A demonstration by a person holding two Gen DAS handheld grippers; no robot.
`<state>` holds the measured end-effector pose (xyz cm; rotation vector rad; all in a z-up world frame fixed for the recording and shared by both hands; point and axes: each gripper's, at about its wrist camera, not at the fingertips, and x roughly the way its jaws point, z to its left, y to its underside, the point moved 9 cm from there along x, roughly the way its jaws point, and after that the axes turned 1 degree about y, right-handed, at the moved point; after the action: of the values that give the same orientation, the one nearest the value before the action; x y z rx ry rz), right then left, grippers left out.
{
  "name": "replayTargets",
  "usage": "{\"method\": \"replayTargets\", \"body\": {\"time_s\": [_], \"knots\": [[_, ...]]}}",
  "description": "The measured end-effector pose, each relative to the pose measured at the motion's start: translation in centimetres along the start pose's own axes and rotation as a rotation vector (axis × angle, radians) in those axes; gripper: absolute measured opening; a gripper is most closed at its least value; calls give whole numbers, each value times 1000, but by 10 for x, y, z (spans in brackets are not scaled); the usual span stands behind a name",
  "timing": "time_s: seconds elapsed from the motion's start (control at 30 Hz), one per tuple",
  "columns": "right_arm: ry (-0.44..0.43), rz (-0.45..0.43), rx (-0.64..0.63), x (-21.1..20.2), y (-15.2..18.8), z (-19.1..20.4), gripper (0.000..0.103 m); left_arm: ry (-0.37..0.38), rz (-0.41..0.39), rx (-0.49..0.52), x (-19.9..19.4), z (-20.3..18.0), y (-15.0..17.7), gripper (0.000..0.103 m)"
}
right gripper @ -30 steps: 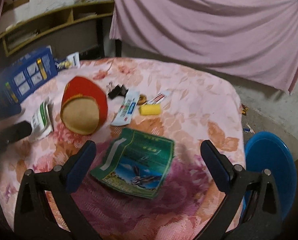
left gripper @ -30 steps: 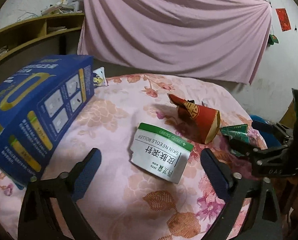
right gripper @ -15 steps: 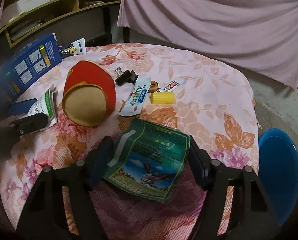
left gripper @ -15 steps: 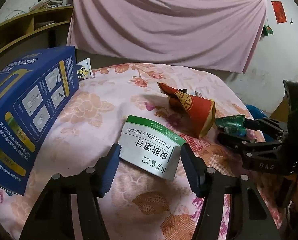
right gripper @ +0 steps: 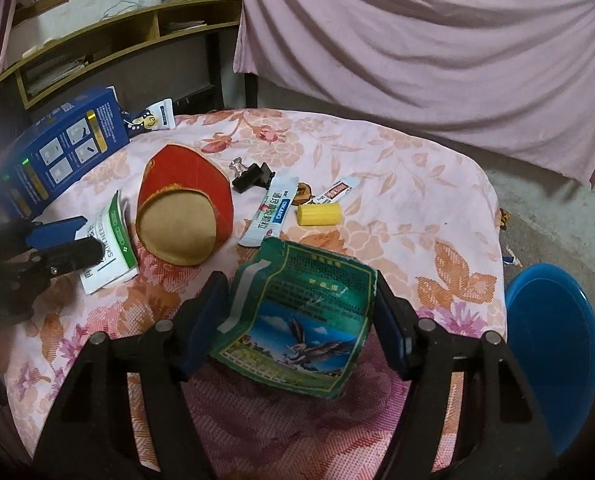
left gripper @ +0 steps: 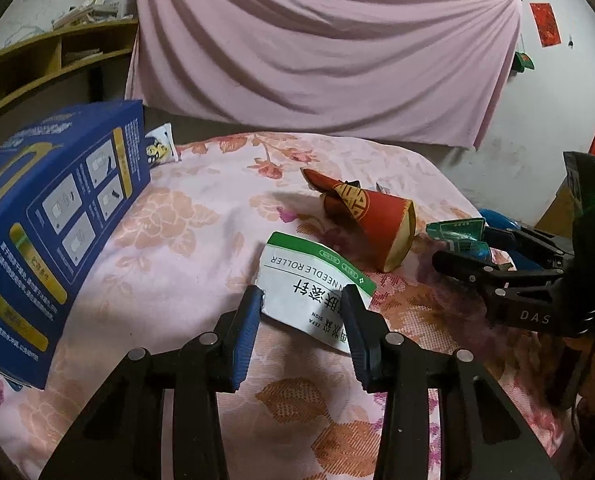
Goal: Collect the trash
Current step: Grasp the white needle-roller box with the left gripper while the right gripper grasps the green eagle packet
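Note:
My left gripper (left gripper: 301,304) is shut on a white and green "skin needle roller" box (left gripper: 313,280), flattened, lifted a little off the flowered tablecloth (left gripper: 185,248). My right gripper (right gripper: 301,300) is shut on a green flattened packet with a bird picture (right gripper: 297,316), its sides bowed between the fingers. The white box also shows in the right wrist view (right gripper: 111,244) with the left gripper (right gripper: 63,246) on it. The green packet (left gripper: 457,234) shows in the left wrist view held by the right gripper (left gripper: 463,250).
A crushed red paper cup (right gripper: 183,210), black binder clip (right gripper: 251,174), white sachet (right gripper: 271,212), yellow block (right gripper: 319,214) and small wrapper (right gripper: 337,190) lie on the table. A blue box (left gripper: 45,232) stands at left. A blue stool (right gripper: 553,344) is right of the table.
Both grippers closed from wide open: the left onto the white box, the right onto the green packet. Both packages are now pinched and slightly raised.

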<state>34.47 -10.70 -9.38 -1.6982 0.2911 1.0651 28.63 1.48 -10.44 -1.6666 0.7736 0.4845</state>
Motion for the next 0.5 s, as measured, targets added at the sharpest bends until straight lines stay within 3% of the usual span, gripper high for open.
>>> {"method": "replayTargets", "body": {"time_s": [0.27, 0.5], "knots": [[-2, -1, 1, 1, 0, 0, 94, -3, 37, -4, 0, -2, 5, 46], [-9, -11, 31, -1, -1, -2, 94, 12, 41, -92, -7, 1, 11, 46]]}}
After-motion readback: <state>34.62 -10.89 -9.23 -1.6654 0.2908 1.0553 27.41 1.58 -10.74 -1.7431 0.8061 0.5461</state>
